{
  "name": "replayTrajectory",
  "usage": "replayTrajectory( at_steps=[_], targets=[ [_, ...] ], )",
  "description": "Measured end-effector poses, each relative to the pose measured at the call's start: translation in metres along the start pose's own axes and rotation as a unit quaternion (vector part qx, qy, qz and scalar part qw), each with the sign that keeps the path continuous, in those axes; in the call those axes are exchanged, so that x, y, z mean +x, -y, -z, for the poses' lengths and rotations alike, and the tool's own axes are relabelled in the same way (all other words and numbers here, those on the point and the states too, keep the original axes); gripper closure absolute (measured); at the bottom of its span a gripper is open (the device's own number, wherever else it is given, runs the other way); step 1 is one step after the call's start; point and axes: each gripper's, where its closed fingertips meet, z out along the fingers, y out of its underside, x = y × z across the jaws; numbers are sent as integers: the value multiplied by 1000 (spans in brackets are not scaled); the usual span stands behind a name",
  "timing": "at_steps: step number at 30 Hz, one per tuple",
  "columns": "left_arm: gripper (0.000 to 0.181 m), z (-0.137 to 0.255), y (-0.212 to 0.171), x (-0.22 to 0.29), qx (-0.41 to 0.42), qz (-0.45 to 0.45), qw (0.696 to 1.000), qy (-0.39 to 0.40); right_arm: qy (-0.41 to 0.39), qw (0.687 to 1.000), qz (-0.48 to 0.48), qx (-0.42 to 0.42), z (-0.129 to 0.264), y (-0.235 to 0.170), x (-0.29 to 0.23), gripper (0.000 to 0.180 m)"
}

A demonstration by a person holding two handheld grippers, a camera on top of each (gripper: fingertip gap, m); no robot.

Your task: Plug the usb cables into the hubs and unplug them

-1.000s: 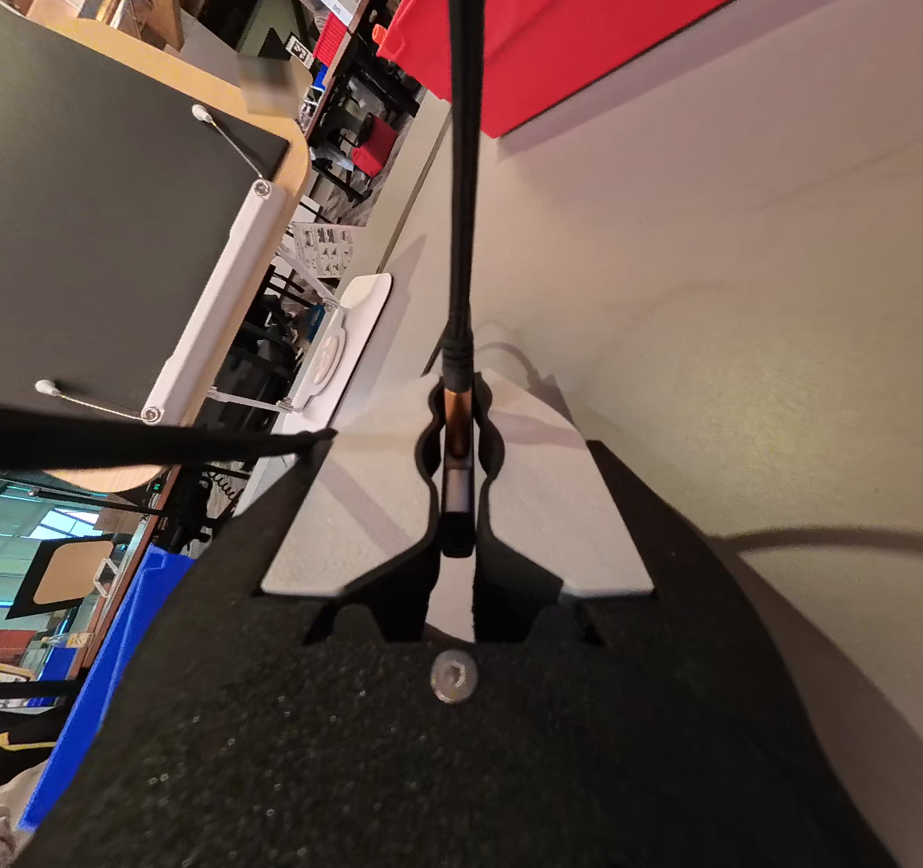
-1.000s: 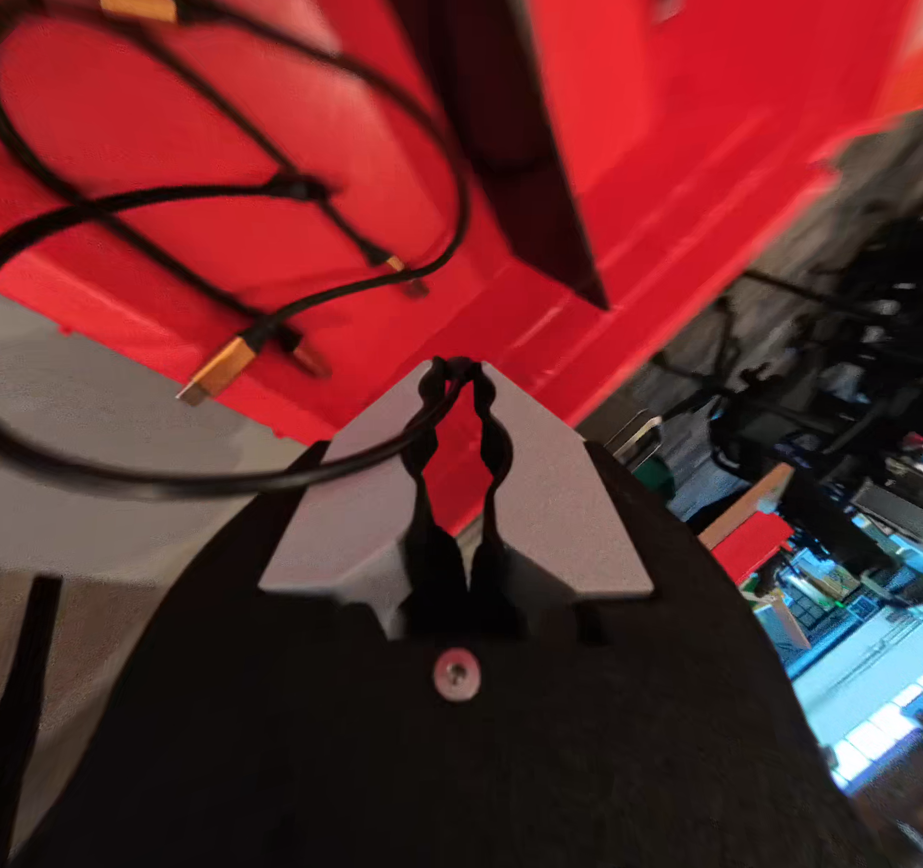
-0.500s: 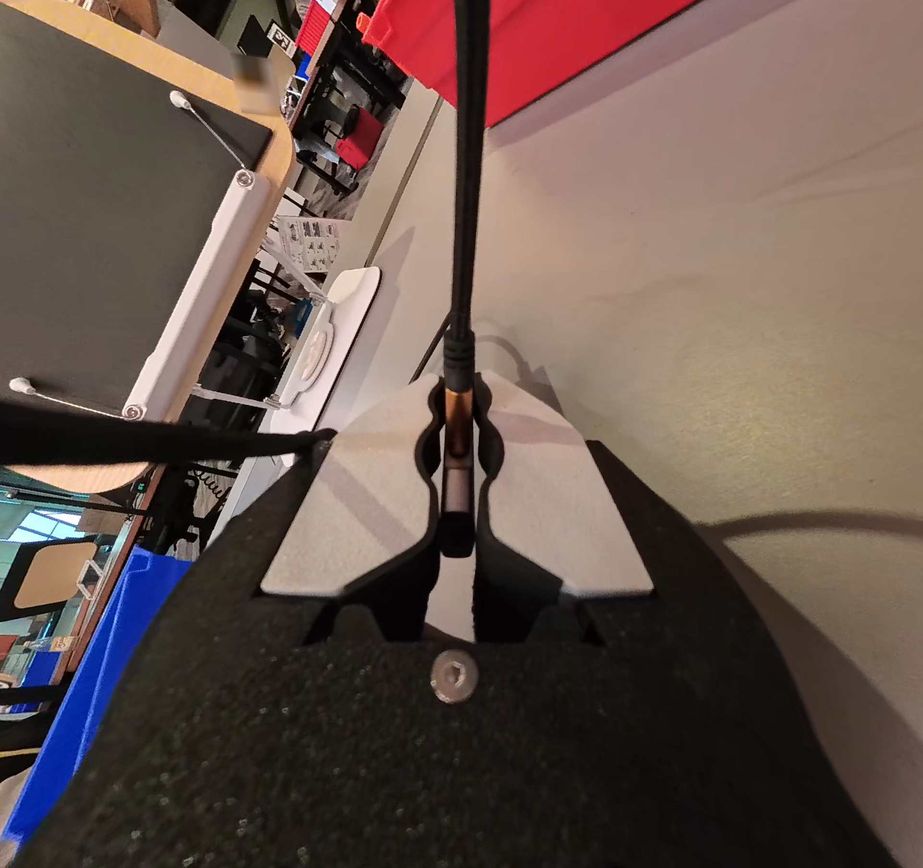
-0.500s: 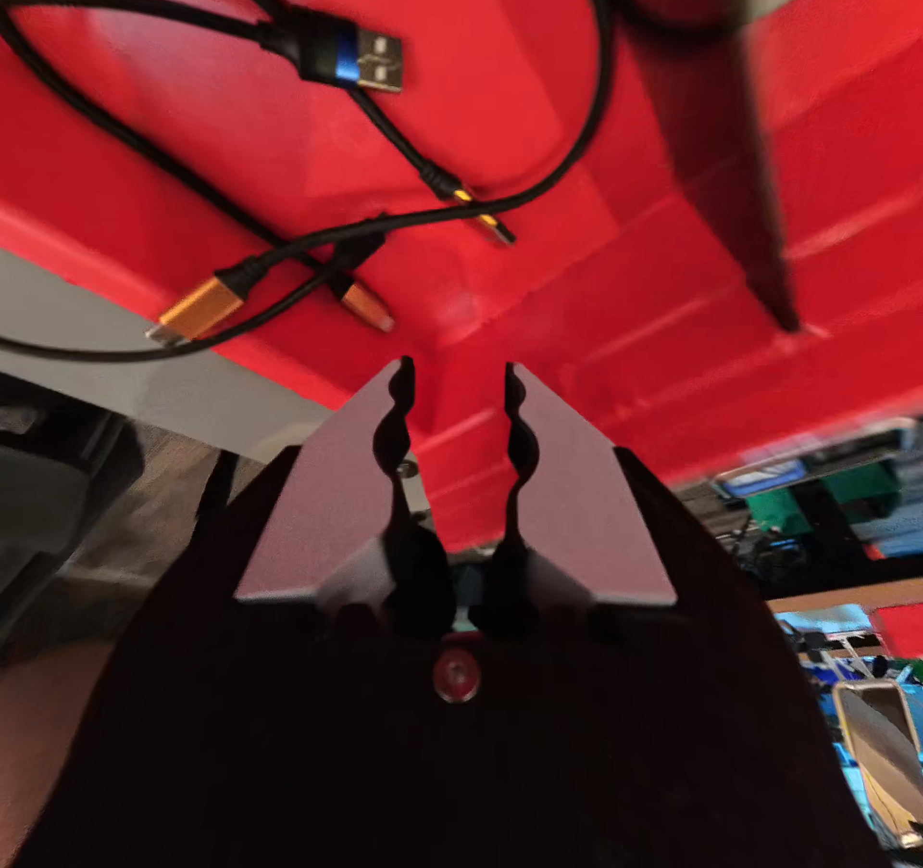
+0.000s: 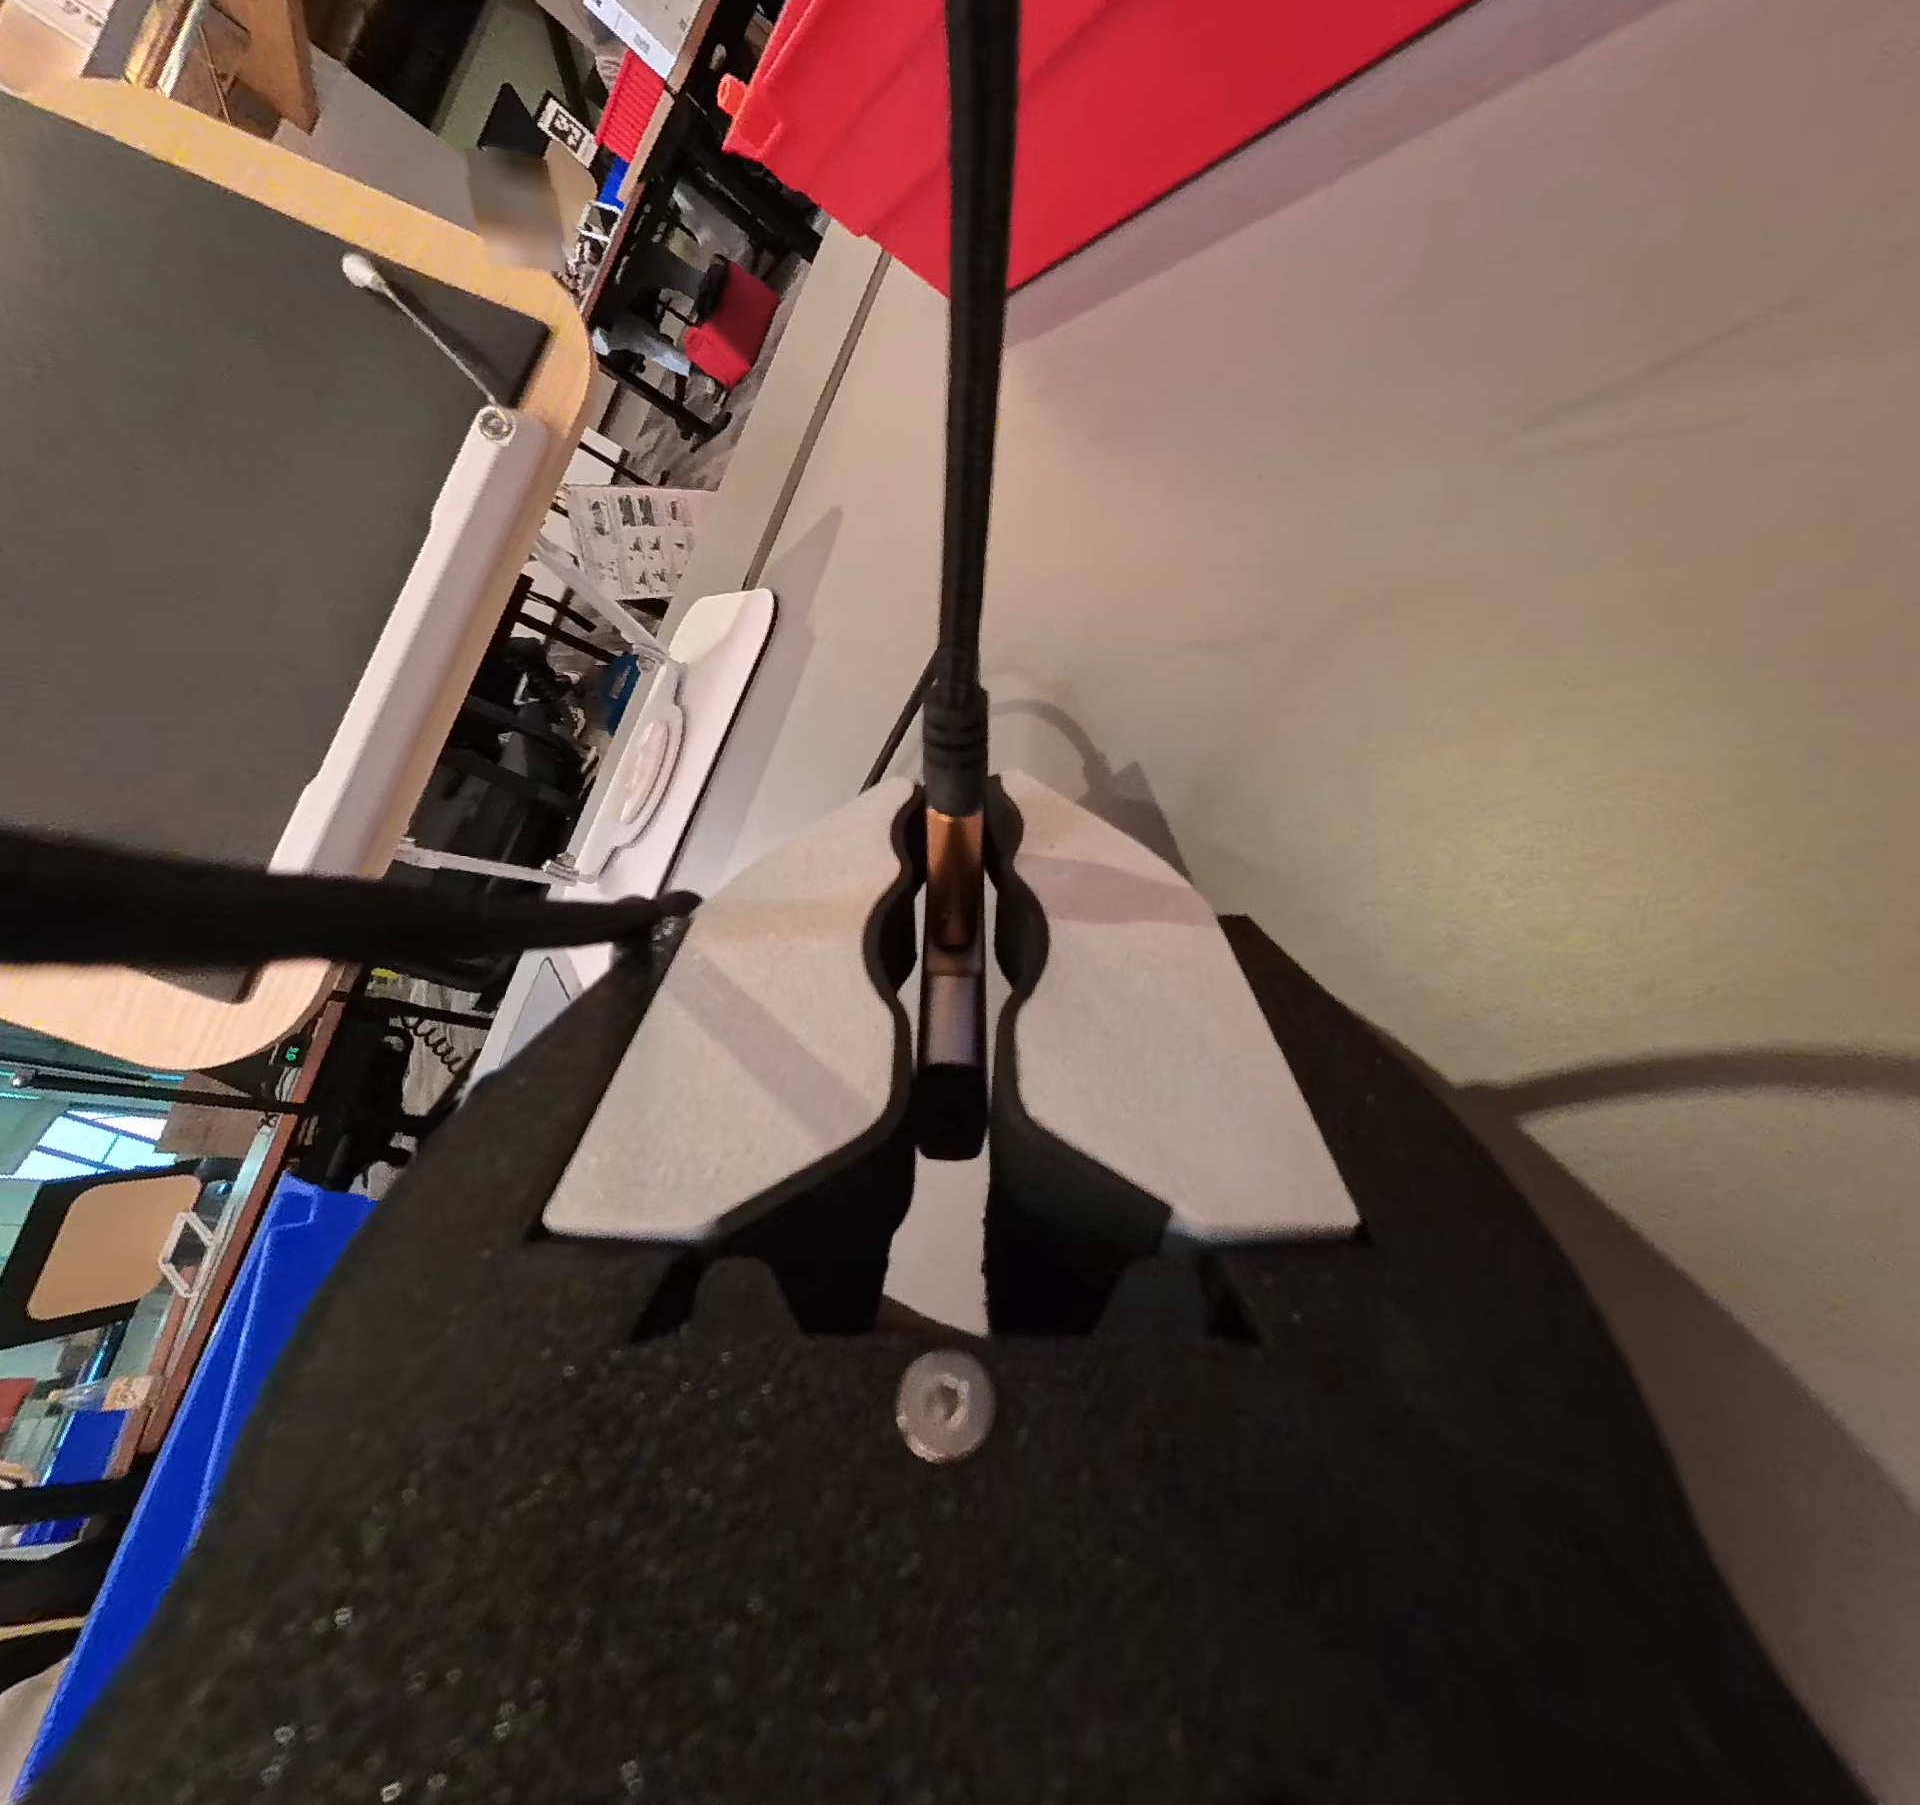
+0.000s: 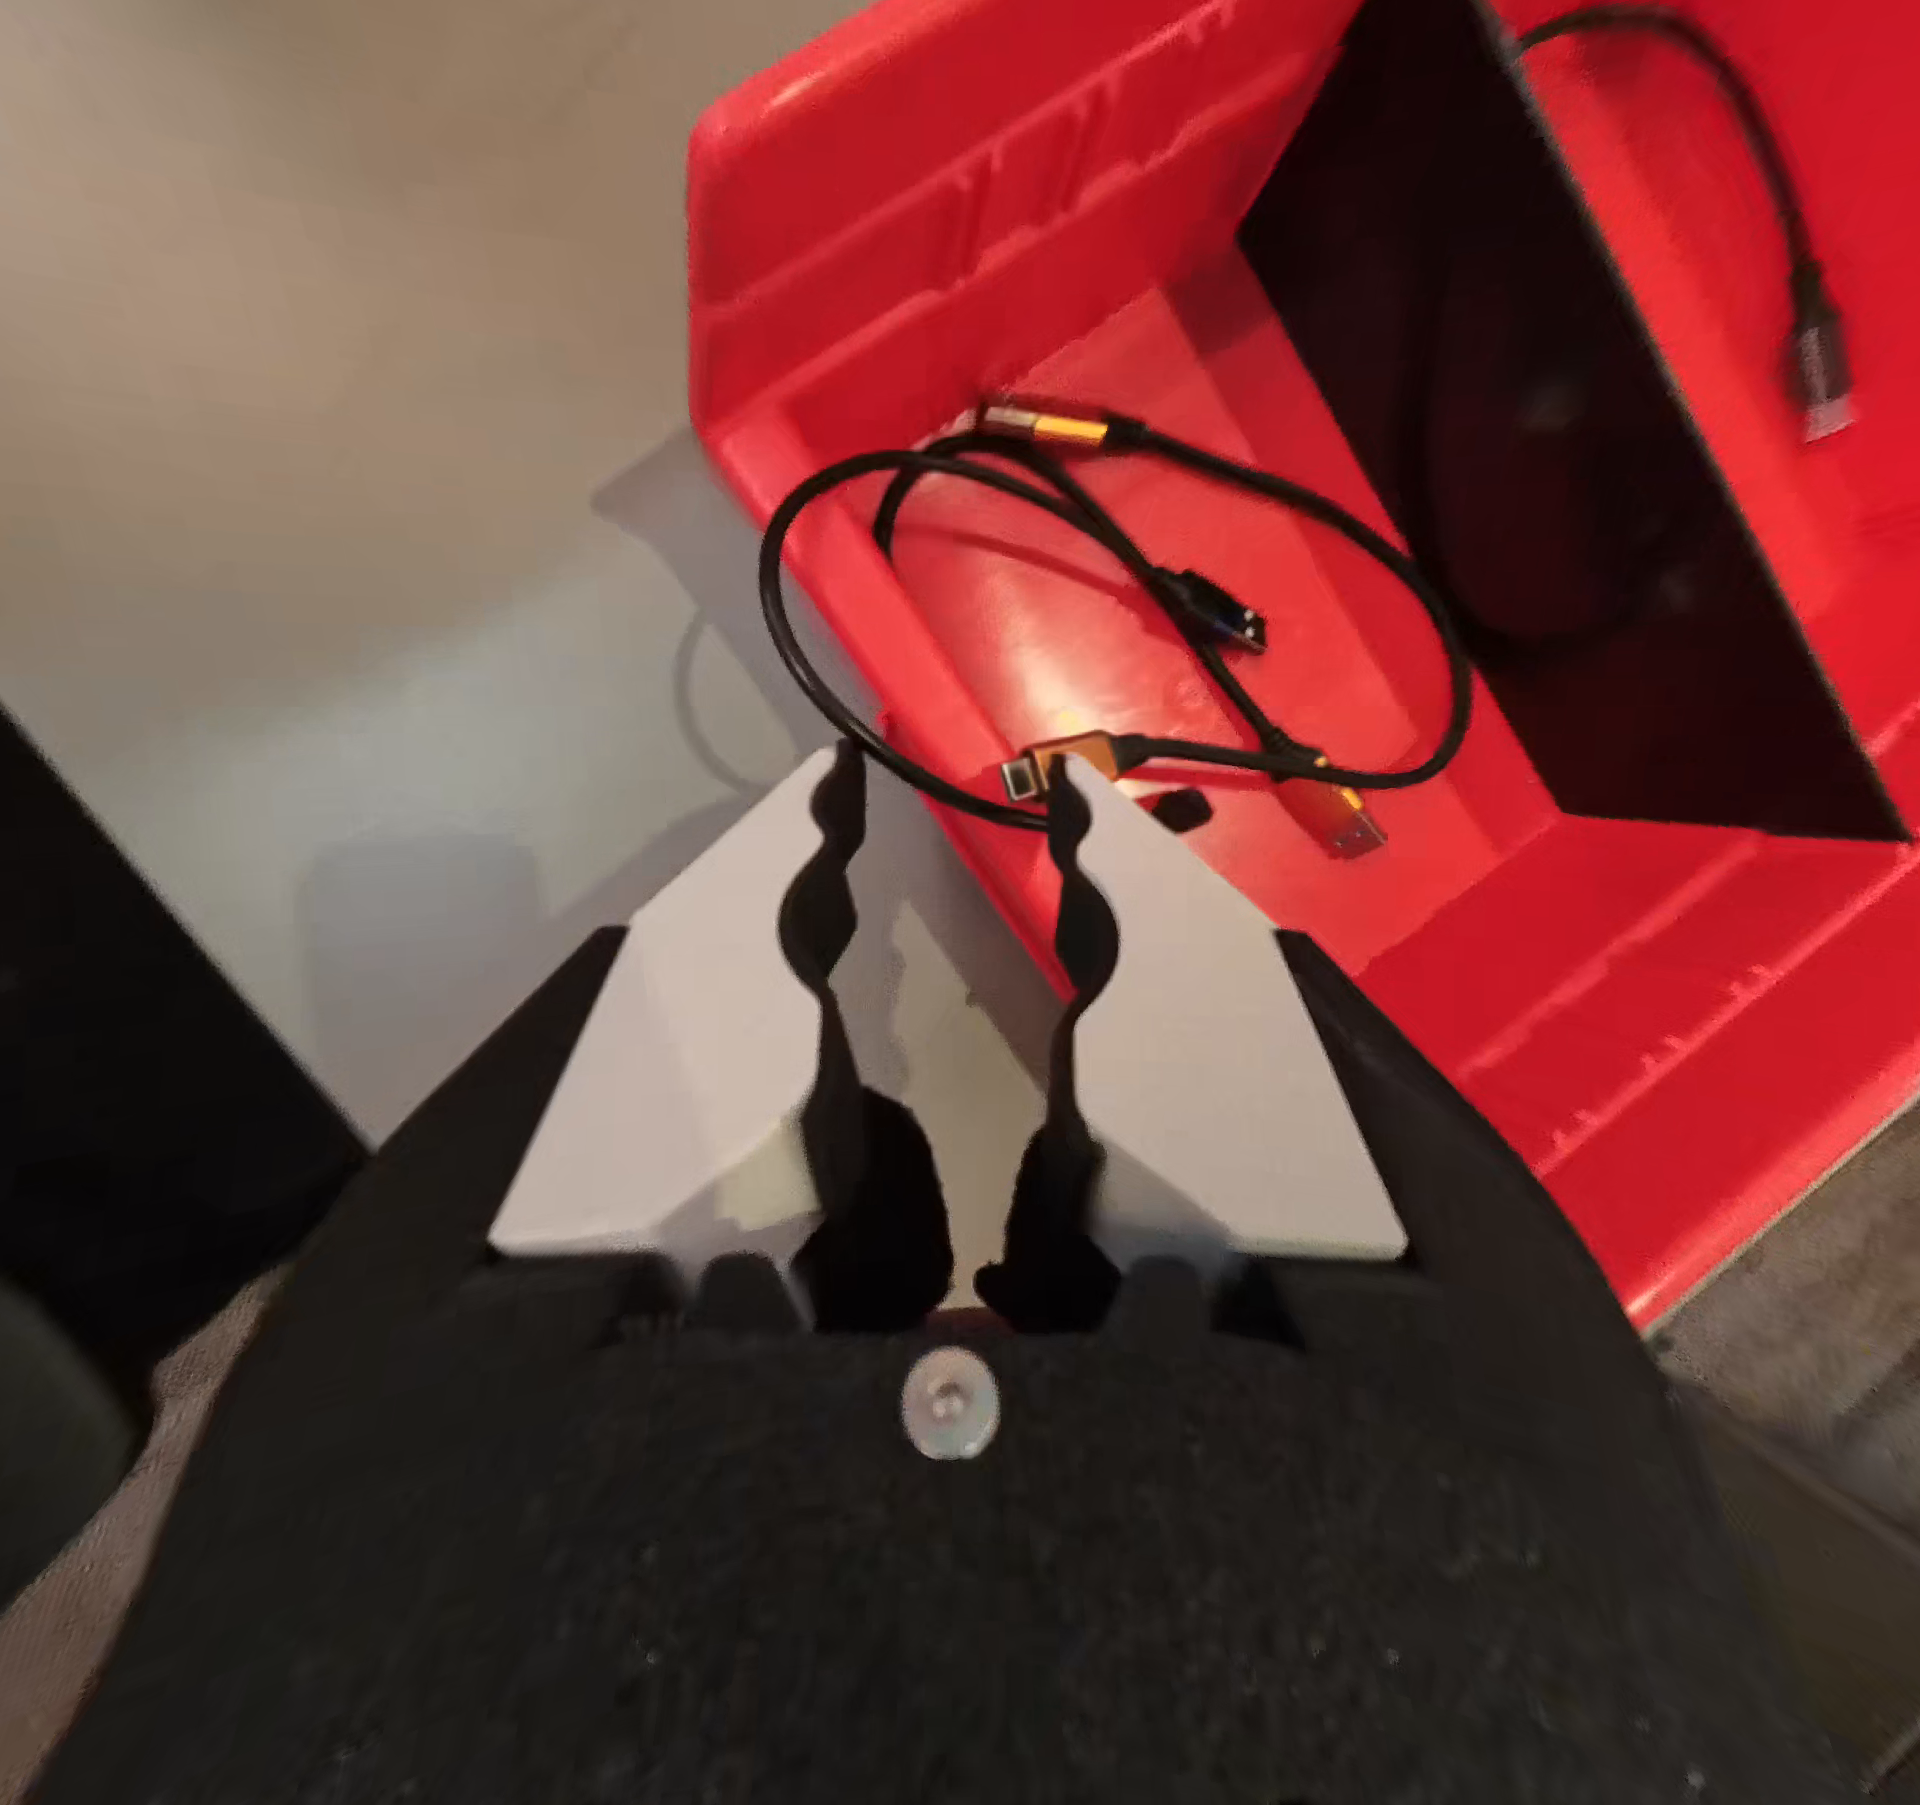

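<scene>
In the left wrist view my left gripper (image 5: 956, 805) is shut on an orange USB plug (image 5: 954, 882). The plug's metal end points back toward the camera. Its black cable (image 5: 971, 301) runs straight ahead toward the red bin (image 5: 1195, 41). In the right wrist view my right gripper (image 6: 956, 763) is open and empty above the beige table, at the red bin's (image 6: 935, 145) near corner. A black cable loop (image 6: 790, 633) hangs over the bin's rim just past the fingertips. Other orange plugs (image 6: 1340, 815) and a black plug (image 6: 1216, 612) lie inside. No hub is in view.
A dark divider (image 6: 1558, 405) splits the bin; a grey-plugged cable (image 6: 1818, 363) lies beyond it. In the left wrist view a white pad (image 5: 686, 716) lies at the table's left edge, with a black-topped wooden desk (image 5: 208, 456) and a blue bin (image 5: 208, 1392) beyond. A black strap (image 5: 312, 914) crosses at left.
My right gripper was shut on the black cable, then opened and let it go, and has swung back to the bin's corner. My left gripper keeps its hold on the orange plug, almost still.
</scene>
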Motion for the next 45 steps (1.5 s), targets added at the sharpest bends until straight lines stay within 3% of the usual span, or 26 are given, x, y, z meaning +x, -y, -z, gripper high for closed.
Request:
replayTrajectory(
  at_steps=[5,9,13,18,24,27,31,36,45],
  targets=[
    [171,-1,-1,0,-1,4,1000,-2,-64,995,19,80,6,22,12,178],
    [171,-1,-1,-1,-2,4,1000,0,-98,994,24,32,-3,29,29,178],
    [171,-2,-2,0,-4,0,1000,-1,-59,996,60,-39,-35,30,17,174],
    [171,-1,-2,-1,-4,-1,1000,-1,21,999,-18,-46,-41,32,18,150],
    [171,3,5,-9,19,12,1000,14,-81,989,-62,106,33,65,40,146],
    [171,9,14,-17,50,28,998,27,-72,964,-101,236,50,111,5,147],
    [171,18,26,-25,87,21,995,53,-52,934,-98,339,16,168,-65,146],
    [171,22,33,-24,89,15,994,65,-42,947,-60,314,-57,206,-121,147],
    [171,27,40,-23,91,-36,991,89,41,930,-102,352,-60,243,-133,152]
  ],
)
